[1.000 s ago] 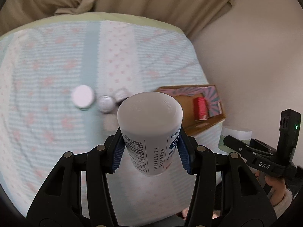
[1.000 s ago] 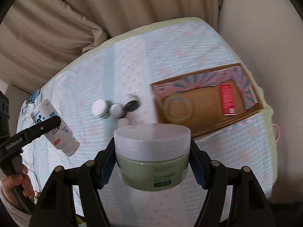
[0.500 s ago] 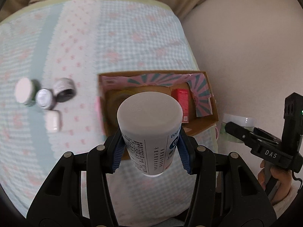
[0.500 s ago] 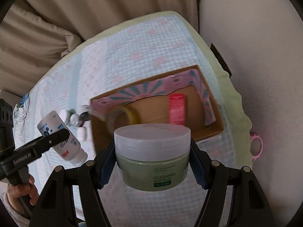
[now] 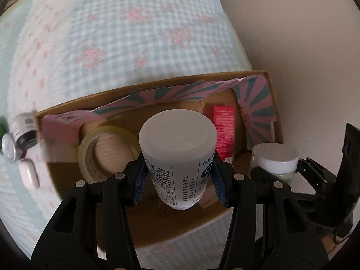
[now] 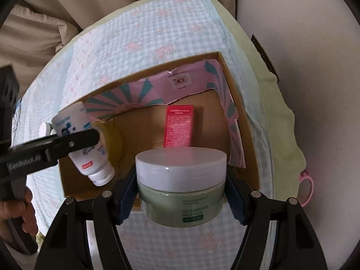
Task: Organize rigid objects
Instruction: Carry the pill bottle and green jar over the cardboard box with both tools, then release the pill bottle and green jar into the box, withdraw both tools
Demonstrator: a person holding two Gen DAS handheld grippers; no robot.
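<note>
My left gripper (image 5: 177, 177) is shut on a white printed bottle (image 5: 177, 141), held cap-down above the near left part of an open cardboard box (image 5: 155, 85). The bottle also shows in the right wrist view (image 6: 87, 148). My right gripper (image 6: 181, 193) is shut on a green jar with a white lid (image 6: 181, 180), held over the box's (image 6: 238, 94) near right edge. The jar also shows in the left wrist view (image 5: 275, 159). Inside the box lie a tape roll (image 5: 101, 148) and a small red carton (image 6: 180, 126).
The box sits on a checked, pink-flowered cloth (image 5: 126, 33) near its right edge, with a wall beyond. Left of the box lie small jars (image 5: 23, 130) and a white case (image 5: 29, 176). A pink ring (image 6: 307, 186) hangs off the right side. Beige curtains (image 6: 33, 33) hang behind.
Both grippers moved right and down toward the box with their loads. The bottle and jar now hang over the box, which looms larger. The small jars have slid to the left edge.
</note>
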